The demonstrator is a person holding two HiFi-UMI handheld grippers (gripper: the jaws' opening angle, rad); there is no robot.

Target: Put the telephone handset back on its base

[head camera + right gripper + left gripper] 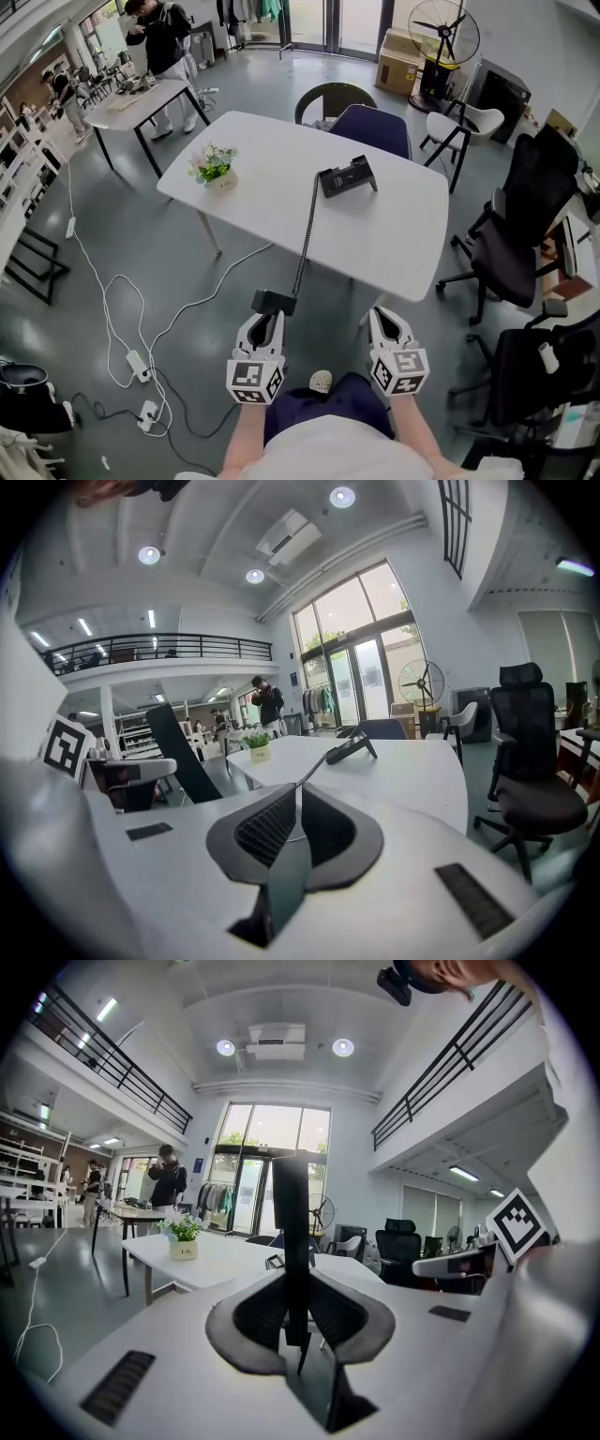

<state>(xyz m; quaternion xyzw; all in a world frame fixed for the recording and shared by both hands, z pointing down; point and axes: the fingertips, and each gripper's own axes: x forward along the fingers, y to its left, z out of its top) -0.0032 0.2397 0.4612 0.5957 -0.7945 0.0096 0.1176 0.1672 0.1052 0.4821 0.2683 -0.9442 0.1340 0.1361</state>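
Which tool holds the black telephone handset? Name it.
The left tool: its jaws clamp the black plastic telephone handset; the right tool is shut on nothing.

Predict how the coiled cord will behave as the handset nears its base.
The cord looks pulled nearly straight off the table edge, so it will probably sag floppily as slack grows. Its coils likely spring back, and might drag the small base.

left gripper (270,317): jaws clamped on handset (273,302) | right gripper (382,317): jaws together, empty
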